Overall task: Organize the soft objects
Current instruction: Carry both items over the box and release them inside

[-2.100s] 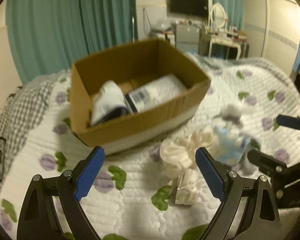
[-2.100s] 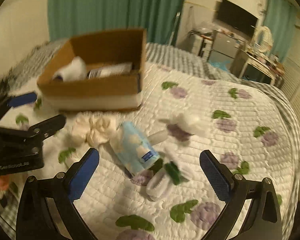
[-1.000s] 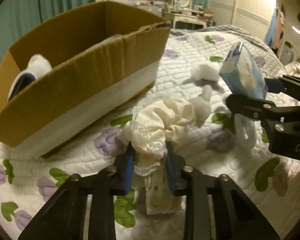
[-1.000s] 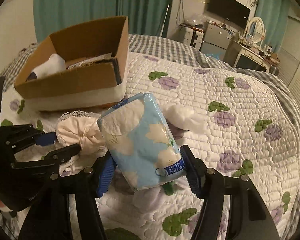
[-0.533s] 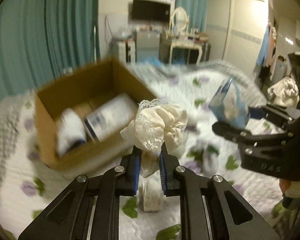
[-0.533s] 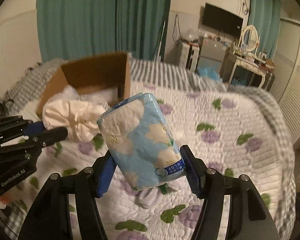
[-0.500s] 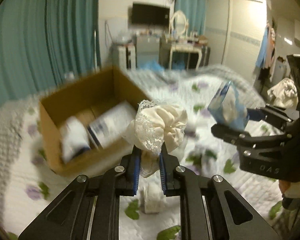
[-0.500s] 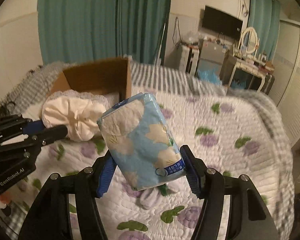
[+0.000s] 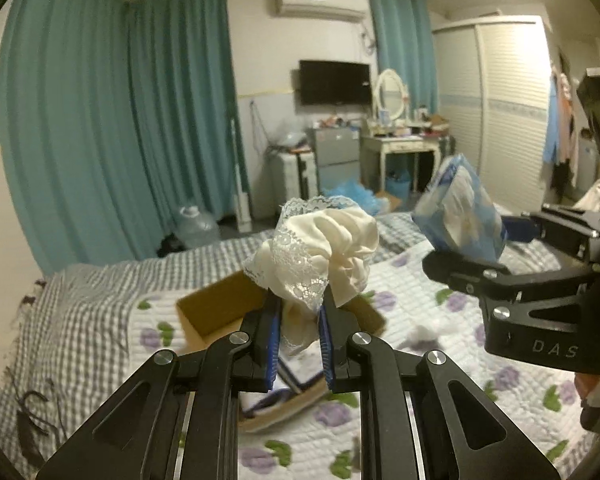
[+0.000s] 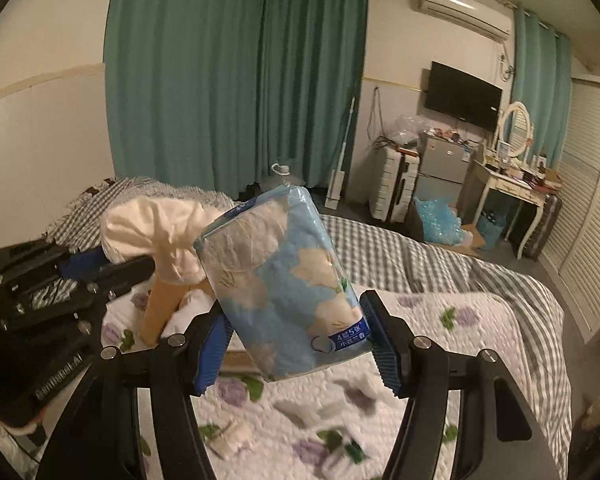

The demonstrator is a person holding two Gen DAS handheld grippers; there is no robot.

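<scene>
My left gripper (image 9: 298,328) is shut on a cream lace scrunchie (image 9: 320,252) and holds it high above the open cardboard box (image 9: 216,308) on the bed. My right gripper (image 10: 296,340) is shut on a blue tissue pack (image 10: 284,280), also raised in the air. The tissue pack shows at the right of the left wrist view (image 9: 460,212), and the scrunchie at the left of the right wrist view (image 10: 156,236). The box (image 10: 160,308) lies mostly hidden behind both held items. White packs lie inside it.
The bed has a white quilt with purple flowers (image 9: 440,320) and a grey checked cover (image 9: 80,320). Small white soft items (image 10: 324,408) lie on the quilt below the right gripper. Teal curtains, a dresser and wardrobe stand behind the bed.
Both grippers have lifted higher with the scrunchie and the tissue pack still held. The box now appears smaller and lower in both views.
</scene>
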